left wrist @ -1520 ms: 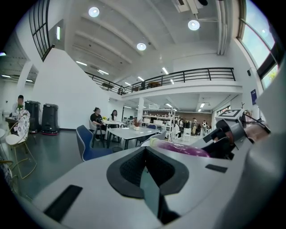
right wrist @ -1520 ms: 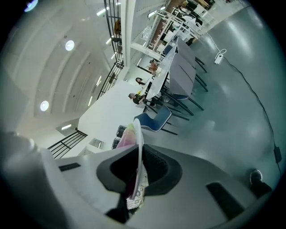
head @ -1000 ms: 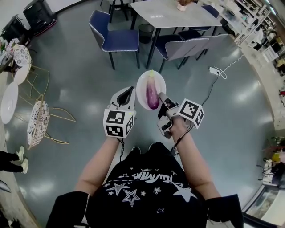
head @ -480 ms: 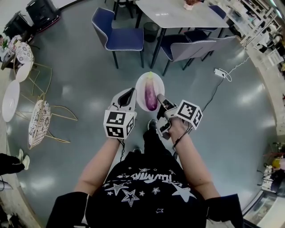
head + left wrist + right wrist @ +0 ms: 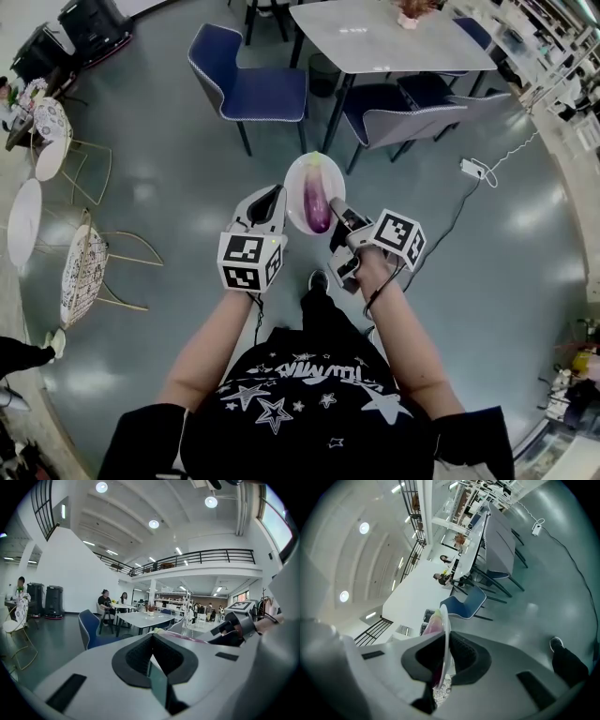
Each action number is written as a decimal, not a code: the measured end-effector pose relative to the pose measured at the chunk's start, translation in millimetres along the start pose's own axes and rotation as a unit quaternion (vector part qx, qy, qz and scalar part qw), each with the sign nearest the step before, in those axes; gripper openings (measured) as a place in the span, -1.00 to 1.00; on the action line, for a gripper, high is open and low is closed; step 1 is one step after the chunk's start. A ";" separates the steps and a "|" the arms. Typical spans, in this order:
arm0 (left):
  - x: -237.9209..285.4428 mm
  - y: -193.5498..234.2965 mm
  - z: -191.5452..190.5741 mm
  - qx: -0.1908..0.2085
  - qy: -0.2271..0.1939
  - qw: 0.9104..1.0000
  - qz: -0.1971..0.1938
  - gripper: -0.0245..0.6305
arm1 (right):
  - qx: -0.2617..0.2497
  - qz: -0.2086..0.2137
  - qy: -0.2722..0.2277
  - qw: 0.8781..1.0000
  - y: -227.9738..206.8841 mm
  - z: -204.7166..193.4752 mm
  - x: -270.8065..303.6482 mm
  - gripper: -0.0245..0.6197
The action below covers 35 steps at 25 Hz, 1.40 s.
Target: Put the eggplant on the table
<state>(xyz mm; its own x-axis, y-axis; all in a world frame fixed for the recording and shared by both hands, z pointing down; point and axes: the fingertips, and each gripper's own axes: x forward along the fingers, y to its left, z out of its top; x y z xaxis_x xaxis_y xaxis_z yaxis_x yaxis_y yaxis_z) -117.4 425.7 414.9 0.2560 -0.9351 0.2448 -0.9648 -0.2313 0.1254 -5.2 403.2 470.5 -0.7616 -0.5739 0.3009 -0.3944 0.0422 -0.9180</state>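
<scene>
**Purple eggplant (image 5: 317,199) rides a white plate (image 5: 300,186), with the table (image 5: 375,39) not yet reached**

A person stands on a grey-green polished floor and holds the white plate out in front of the body between two hand-held grippers. The eggplant lies lengthwise along the middle of the plate, its pale green stem end pointing away from the carrier.

The left gripper (image 5: 274,200) is pinched on the plate's left rim. Its own view shows the thin edge of the plate running between the pressed jaws. The right gripper (image 5: 339,209) is clamped on the right rim in the same way, and the right gripper view shows the rim and the purple skin standing in the narrow gap.

Both bare forearms reach forward with the elbows bent. The wrists sit close together, so the plate is carried level, and the marker cubes face upward.

By these pictures the pickup is done and the delivery is not. The light-topped table stands ahead and well apart from the plate, with a blue chair (image 5: 253,89) and a grey chair (image 5: 412,111) drawn up on its near side. What appears to remain is the approach past those chairs and setting the eggplant down on the tabletop.
</scene>
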 end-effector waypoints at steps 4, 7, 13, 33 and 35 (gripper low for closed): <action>38.5 -0.9 14.9 0.001 0.000 1.000 0.003 -0.90 | -0.007 0.003 0.001 1.000 0.7 40.6 14.1 -0.84; 64.3 -6.0 23.9 0.006 0.001 1.000 0.003 -0.90 | -0.006 0.007 0.002 1.000 -1.0 68.2 21.3 -0.84; 107.0 -17.1 34.1 0.009 0.005 1.000 0.006 -0.90 | -0.002 0.013 0.006 1.000 -8.7 115.2 28.5 -0.84; 184.1 -20.5 44.8 0.022 0.013 1.000 -0.003 -0.90 | 0.002 0.019 -0.024 1.000 -23.6 191.4 39.5 -0.84; 198.6 -16.2 40.9 0.024 0.019 0.999 -0.009 -0.90 | 0.000 0.016 -0.032 0.999 -24.7 200.1 43.8 -0.84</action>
<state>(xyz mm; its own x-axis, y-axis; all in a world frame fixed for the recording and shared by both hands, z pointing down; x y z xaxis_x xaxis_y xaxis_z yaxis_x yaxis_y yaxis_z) -53.4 232.8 422.1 0.2743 -0.9203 0.2791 -0.9616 -0.2611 0.0841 74.0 213.4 454.6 -0.7391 -0.6234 0.2551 -0.3715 0.0614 -0.9264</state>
